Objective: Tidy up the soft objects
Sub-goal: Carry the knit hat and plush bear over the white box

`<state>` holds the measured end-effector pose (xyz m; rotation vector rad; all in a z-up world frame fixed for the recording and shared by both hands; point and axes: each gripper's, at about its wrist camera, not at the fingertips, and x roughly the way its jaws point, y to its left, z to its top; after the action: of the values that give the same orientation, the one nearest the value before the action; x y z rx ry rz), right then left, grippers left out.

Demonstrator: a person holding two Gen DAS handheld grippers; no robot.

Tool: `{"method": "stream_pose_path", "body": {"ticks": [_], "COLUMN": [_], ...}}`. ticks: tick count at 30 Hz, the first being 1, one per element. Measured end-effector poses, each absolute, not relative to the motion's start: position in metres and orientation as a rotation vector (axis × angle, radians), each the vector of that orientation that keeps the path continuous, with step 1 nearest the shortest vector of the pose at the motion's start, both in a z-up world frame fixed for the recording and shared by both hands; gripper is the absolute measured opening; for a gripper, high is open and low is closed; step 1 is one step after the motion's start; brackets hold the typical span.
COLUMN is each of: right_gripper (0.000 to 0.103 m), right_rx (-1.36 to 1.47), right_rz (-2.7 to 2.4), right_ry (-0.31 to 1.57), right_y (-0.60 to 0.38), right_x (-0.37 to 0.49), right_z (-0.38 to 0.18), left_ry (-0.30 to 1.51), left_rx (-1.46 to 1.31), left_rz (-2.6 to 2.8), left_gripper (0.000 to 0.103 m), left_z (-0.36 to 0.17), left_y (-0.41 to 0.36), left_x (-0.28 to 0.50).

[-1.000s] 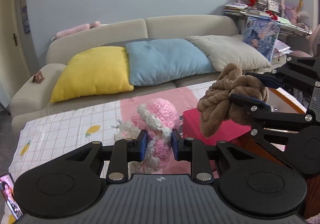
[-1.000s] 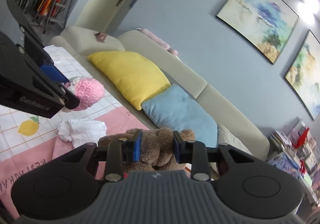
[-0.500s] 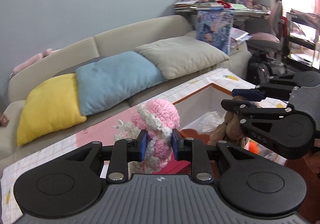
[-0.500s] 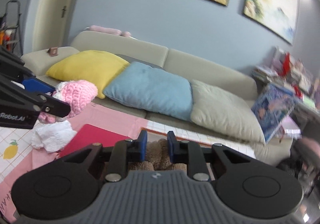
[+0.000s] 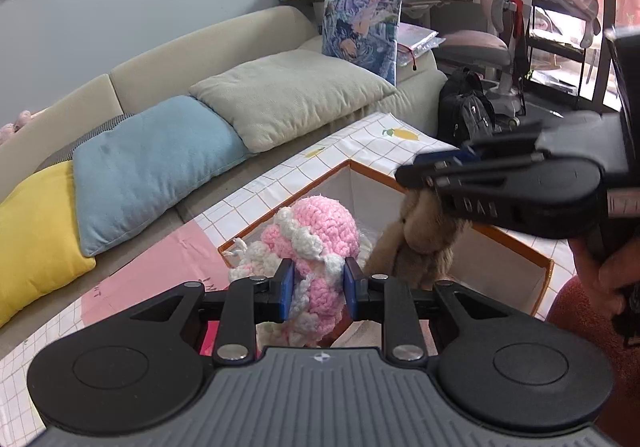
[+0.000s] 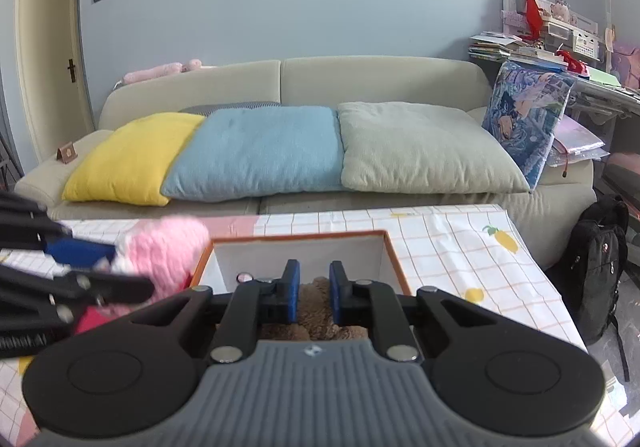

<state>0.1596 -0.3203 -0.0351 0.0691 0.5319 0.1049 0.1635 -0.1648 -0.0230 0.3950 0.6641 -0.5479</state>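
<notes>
My left gripper (image 5: 315, 288) is shut on a pink and white crocheted toy (image 5: 316, 235) and holds it above the near left corner of an orange-rimmed white box (image 5: 516, 239). My right gripper (image 6: 314, 294) is shut on a brown plush toy (image 6: 314, 311), which hangs over the box (image 6: 394, 255). In the left wrist view the brown plush (image 5: 420, 247) dangles from the right gripper (image 5: 436, 171) over the box opening. The pink toy (image 6: 164, 251) shows blurred at the left of the right wrist view.
The box stands on a table with a checked lemon-print cloth (image 6: 460, 243) and a pink mat (image 5: 160, 271). Behind is a beige sofa (image 6: 360, 79) with yellow, blue and grey cushions. A black backpack (image 6: 600, 259) and a desk chair (image 5: 492, 43) stand at the right.
Both grippers have swung right with their toys, from beside the red item to over the orange-rimmed box. The brown plush now hangs lower, over the box opening.
</notes>
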Motion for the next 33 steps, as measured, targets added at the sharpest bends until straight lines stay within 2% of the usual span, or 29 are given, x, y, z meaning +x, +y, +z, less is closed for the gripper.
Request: {"method": "stream_pose_path", "body": {"ticks": [8, 9, 10, 15, 26, 29, 32, 33], "right_gripper": [0.012, 0.003, 0.0, 0.0, 0.0, 0.0, 0.005, 0.009], "right_rx": [0.129, 0.146, 0.149, 0.141, 0.192, 0.219, 0.244, 0.235], "right_rz": [0.126, 0.13, 0.128, 0.135, 0.11, 0.109, 0.116, 0.109], "right_ry": [0.496, 0.503, 0.51, 0.622, 0.877, 0.885, 0.837, 0.807], "right_y": [-0.331, -0.331, -0.329, -0.319, -0.333, -0.336, -0.337, -0.337], "right_x": [0.222, 0.23, 0.237, 0.256, 0.225, 0.218, 0.207, 0.205], "right_z": [-0.029, -0.032, -0.036, -0.069, -0.122, -0.122, -0.108, -0.1], "left_ry": [0.7, 0.704, 0.71, 0.75, 0.776, 0.776, 0.776, 0.777], "left_rx": [0.453, 0.462, 0.468, 0.46, 0.46, 0.466, 0.47, 0.47], "left_rz": [-0.525, -0.517, -0.51, -0.504, -0.538, -0.546, -0.547, -0.548], "left_gripper": [0.029, 0.029, 0.029, 0.029, 0.029, 0.029, 0.029, 0.029], "left_z": [-0.034, -0.036, -0.038, -0.045, -0.057, -0.057, -0.058, -0.058], "left_y": [-0.178, -0.179, -0.18, -0.178, -0.18, -0.181, -0.182, -0.182], "left_x": [0.195, 0.198, 0.202, 0.212, 0.212, 0.213, 0.213, 0.213]}}
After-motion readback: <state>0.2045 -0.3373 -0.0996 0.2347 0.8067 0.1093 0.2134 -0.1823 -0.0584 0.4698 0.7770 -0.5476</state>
